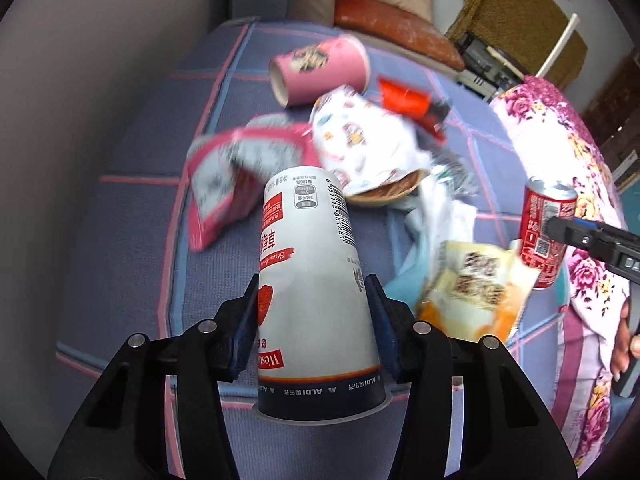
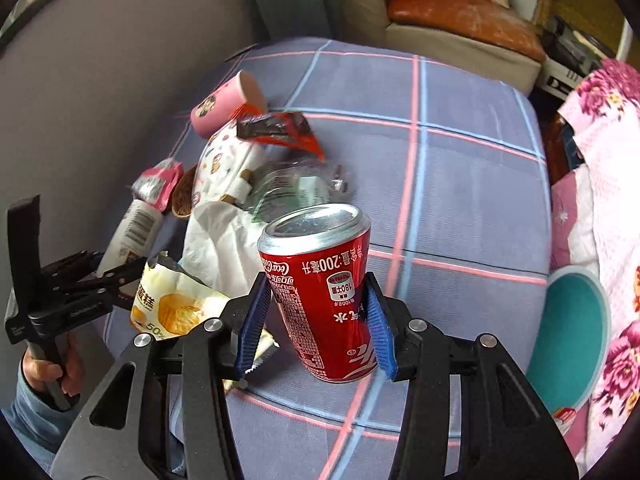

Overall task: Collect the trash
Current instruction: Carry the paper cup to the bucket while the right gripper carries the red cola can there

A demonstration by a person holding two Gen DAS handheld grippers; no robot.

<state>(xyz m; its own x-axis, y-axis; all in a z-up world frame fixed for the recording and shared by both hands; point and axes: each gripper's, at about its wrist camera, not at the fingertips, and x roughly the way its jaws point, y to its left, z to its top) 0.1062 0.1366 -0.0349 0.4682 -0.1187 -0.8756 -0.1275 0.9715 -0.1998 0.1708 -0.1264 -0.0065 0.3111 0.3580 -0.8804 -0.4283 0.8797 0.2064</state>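
Cup [image 1: 312,280] lies left of wrappers [image 1: 472,284], can [image 1: 546,232] right.

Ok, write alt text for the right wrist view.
The right gripper clamps a red cola can between its blue fingers above a plaid bedsheet. Left of it lies a wrapper pile, with the left gripper holding a white cup.

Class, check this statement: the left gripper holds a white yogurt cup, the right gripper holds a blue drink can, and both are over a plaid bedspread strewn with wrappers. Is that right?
One slip: the can in the right gripper is red, not blue, as the right wrist view shows. The rest stands: the left gripper holds the white cup over the plaid bedspread with wrappers.
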